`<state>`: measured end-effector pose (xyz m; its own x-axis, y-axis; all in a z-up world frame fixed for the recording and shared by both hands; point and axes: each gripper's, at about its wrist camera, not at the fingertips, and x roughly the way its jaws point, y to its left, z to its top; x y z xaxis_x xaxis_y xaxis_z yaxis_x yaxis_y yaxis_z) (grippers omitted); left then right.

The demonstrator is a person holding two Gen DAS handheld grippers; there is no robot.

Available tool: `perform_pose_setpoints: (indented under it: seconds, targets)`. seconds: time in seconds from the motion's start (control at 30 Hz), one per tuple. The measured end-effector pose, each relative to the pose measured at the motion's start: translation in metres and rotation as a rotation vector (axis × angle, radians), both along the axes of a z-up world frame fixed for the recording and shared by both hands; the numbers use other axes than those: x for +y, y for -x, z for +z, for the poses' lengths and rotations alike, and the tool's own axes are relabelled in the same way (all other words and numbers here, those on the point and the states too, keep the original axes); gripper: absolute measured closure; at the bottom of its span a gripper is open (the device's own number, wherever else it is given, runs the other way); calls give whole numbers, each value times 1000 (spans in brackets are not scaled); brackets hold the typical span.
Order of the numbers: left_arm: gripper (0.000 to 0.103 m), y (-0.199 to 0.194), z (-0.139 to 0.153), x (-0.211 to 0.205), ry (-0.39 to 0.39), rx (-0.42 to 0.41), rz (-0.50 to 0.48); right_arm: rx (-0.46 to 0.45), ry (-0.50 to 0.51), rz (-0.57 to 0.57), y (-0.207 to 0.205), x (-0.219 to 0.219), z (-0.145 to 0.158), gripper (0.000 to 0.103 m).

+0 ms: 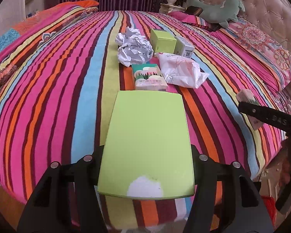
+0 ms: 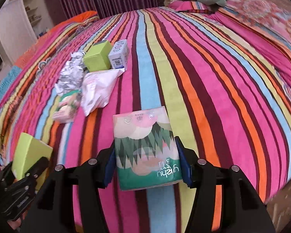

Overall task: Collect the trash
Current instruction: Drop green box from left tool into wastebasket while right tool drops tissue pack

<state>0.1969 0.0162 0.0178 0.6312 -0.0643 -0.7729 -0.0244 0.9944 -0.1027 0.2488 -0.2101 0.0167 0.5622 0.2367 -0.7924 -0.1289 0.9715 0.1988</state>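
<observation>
Covering nearly everything in both views: striped bed [image 1: 48, 97], headboard end at far right with green plush toy [image 1: 215, 7] on the pillows. Clamped by its two sides in left gripper [image 1: 146, 155]: flat green box [image 1: 147, 141], lifted clear of the cover, probably for carrying off. Squeezed likewise in right gripper [image 2: 147, 161], blue pads pressing both flanks: soft tissue pack [image 2: 145, 151], also raised. Left behind near mid-bed, touching one another: crumpled paper [image 1: 133, 46], white wrapper [image 1: 180, 71], green carton [image 1: 162, 39], small printed carton [image 1: 184, 47], second tissue pack [image 1: 149, 76]. Nothing blocking either load; no bin visible.
</observation>
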Motion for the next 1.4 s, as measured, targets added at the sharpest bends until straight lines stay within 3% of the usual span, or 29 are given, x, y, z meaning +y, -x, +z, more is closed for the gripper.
perform_pose_setpoints:
  seconds: [0.23,0.37,0.57,0.7,1.17,1.4]
  targets:
    - [45,47,4,2,1,-22,-24,11,-141,-5,63,2,3,51]
    - [45,82,-1,7,18,-13,-34,55,-220,17,108,15,-10,51]
    - [45,126,-17,2,-14,37,-75,133,-214,48,146,32,-35,51]
    - [45,141,-36,-4,19,128,-92,195,-182,42,158,36,-51,51]
    - [45,155,-118,-16,106,485,-93,505,-245,-32,176,36,-123,51]
    - [45,158,-152,-23,91,646,-100,629,-271,-73,184,33,-153,51]
